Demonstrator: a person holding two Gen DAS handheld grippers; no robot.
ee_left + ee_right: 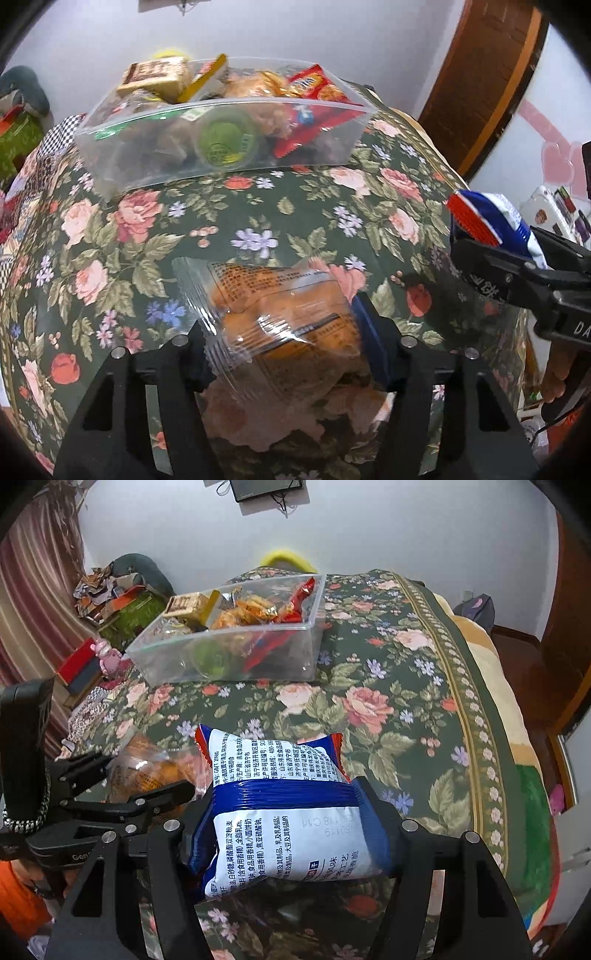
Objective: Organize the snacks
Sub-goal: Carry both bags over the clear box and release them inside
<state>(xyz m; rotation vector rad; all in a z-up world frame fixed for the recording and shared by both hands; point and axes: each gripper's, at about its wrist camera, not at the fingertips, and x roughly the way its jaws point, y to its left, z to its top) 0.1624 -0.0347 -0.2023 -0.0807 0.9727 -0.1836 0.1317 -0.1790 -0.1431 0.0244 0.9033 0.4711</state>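
Note:
My left gripper (284, 332) is shut on a clear packet of orange snacks (280, 310), held above the floral cloth. My right gripper (284, 819) is shut on a blue and white snack bag (284, 823); in the left wrist view that bag (491, 225) shows at the right. In the right wrist view the orange packet (147, 768) and left gripper (122, 797) show at the left. A clear plastic bin (122, 162) at the far side holds several snacks; it also shows in the right wrist view (155, 661).
The floral cloth (295, 206) covers the surface, with its edge on the right (476, 716). Red boxes and a pink toy (109, 657) lie left of the bin. A wooden door frame (480, 74) stands at the right.

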